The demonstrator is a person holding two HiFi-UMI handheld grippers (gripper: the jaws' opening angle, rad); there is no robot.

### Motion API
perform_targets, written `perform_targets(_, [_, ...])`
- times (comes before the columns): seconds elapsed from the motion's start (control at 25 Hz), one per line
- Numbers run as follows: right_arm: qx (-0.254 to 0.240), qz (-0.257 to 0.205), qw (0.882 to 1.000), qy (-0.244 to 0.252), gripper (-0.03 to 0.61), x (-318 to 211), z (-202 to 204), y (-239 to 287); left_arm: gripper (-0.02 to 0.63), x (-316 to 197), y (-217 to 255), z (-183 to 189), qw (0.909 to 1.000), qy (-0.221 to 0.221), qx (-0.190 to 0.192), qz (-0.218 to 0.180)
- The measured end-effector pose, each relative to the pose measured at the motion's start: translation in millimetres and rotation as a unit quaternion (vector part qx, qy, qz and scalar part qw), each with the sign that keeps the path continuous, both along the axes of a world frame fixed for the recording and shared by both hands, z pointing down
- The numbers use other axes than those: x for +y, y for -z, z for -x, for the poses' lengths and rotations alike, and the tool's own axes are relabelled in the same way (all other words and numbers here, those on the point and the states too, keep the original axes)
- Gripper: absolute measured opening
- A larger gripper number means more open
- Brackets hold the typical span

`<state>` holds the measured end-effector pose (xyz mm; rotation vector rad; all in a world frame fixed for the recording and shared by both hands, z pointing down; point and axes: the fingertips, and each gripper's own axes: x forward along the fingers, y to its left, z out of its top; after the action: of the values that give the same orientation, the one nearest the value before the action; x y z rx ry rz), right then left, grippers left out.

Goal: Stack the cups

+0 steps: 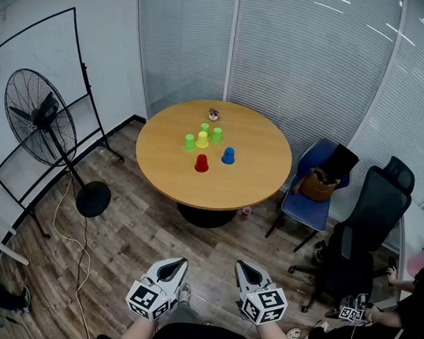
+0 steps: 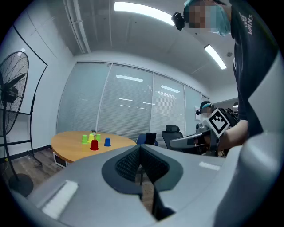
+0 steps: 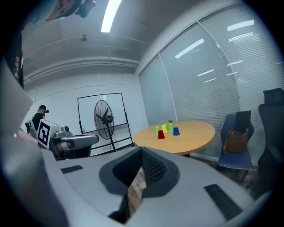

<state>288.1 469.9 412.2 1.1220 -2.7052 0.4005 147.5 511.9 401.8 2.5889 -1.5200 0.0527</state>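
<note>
Several upturned cups stand near the middle of the round wooden table (image 1: 260,181): a red cup (image 1: 202,163), a blue cup (image 1: 228,156), a yellow cup (image 1: 202,139) and green cups (image 1: 190,142) (image 1: 216,135) (image 1: 205,129). My left gripper (image 1: 172,269) and right gripper (image 1: 249,273) hang low at the bottom of the head view, well short of the table, both shut with nothing between the jaws. The same cups show far off as a red cup (image 2: 94,145) in the left gripper view and a red cup (image 3: 161,135) in the right gripper view.
A standing fan (image 1: 43,125) and a black frame stand left of the table. A blue chair (image 1: 315,197) holding a brown bag (image 1: 318,184) and a black office chair (image 1: 366,226) stand to the right. A small figurine (image 1: 214,115) sits at the table's far side. A person sits at bottom right.
</note>
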Motion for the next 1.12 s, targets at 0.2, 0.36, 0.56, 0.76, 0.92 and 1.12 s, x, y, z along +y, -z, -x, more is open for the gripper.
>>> perform_targets(0.2, [-0.009,-0.003,1.0,0.001,0.012,9,-1,-4,0.009,12,-5,-1,1.0,0.006,-0.002,-0.004])
perform_targets(0.36, [-0.039,-0.017,0.999,0.006,0.014,6,1,3,0.019,7,-1,0,0.9998,0.011,0.008,-0.017])
perform_targets(0.56, [-0.037,-0.025,0.999,0.004,0.163,-14,17,3,0.164,-21,-7,11,0.9997,-0.002,0.021,-0.008])
perform_targets(0.76, [-0.035,-0.021,0.999,-0.015,0.198,-52,41,1,0.21,-63,-13,37,0.9994,-0.021,0.025,0.006])
perform_targets(0.92, [-0.033,-0.019,0.999,-0.038,0.199,-90,68,-2,0.218,-100,-16,67,0.9989,-0.037,0.025,0.012])
perform_targets(1.12, [-0.033,-0.016,0.997,-0.065,0.199,-130,110,-12,0.22,-143,-24,111,0.9979,-0.06,0.018,0.017])
